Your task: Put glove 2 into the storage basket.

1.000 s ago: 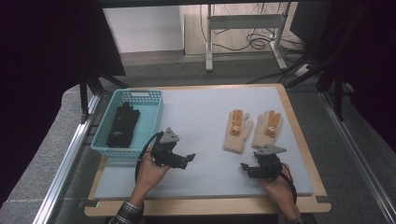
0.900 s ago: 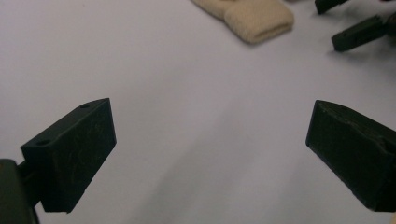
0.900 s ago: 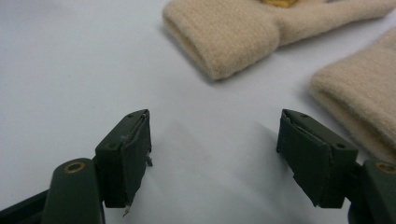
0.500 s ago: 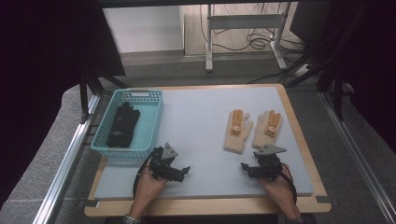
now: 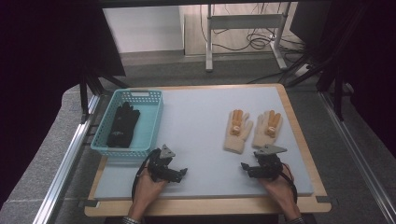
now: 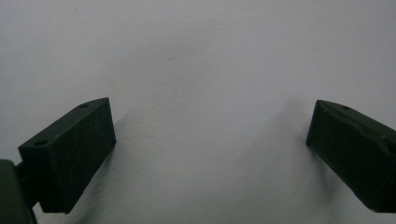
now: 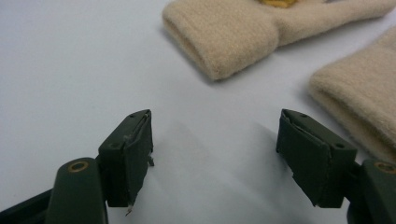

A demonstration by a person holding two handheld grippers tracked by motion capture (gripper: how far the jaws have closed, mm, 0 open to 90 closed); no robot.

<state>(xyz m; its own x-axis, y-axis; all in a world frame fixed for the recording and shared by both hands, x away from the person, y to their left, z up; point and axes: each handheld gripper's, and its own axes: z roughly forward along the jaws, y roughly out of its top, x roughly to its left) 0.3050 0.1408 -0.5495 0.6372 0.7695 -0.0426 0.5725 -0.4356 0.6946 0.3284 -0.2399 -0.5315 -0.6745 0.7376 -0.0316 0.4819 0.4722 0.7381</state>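
Note:
Two beige knit gloves with orange fingertips lie flat on the grey mat at the right, the left glove [image 5: 237, 129] beside the right glove [image 5: 267, 128]. Their cuffs show close ahead in the right gripper view, one cuff [image 7: 224, 30] up the middle and the other cuff [image 7: 359, 95] at the right. My right gripper [image 5: 246, 168] [image 7: 215, 149] rests open on the mat just in front of them, empty. My left gripper [image 5: 181, 173] [image 6: 205, 149] sits open on bare mat near the front edge, below the basket. A black glove [image 5: 122, 125] lies in the teal basket [image 5: 156, 116].
The grey mat [image 5: 196, 121] covers a wooden board [image 5: 210, 205] with a narrow bare rim. The basket stands at the mat's left edge. Metal rails [image 5: 70, 158] run along both sides of the table. A white desk frame [image 5: 243, 23] with cables stands beyond.
My left gripper has drawn back from near the basket's corner toward the front edge of the mat. The right gripper and the gloves have stayed where they were.

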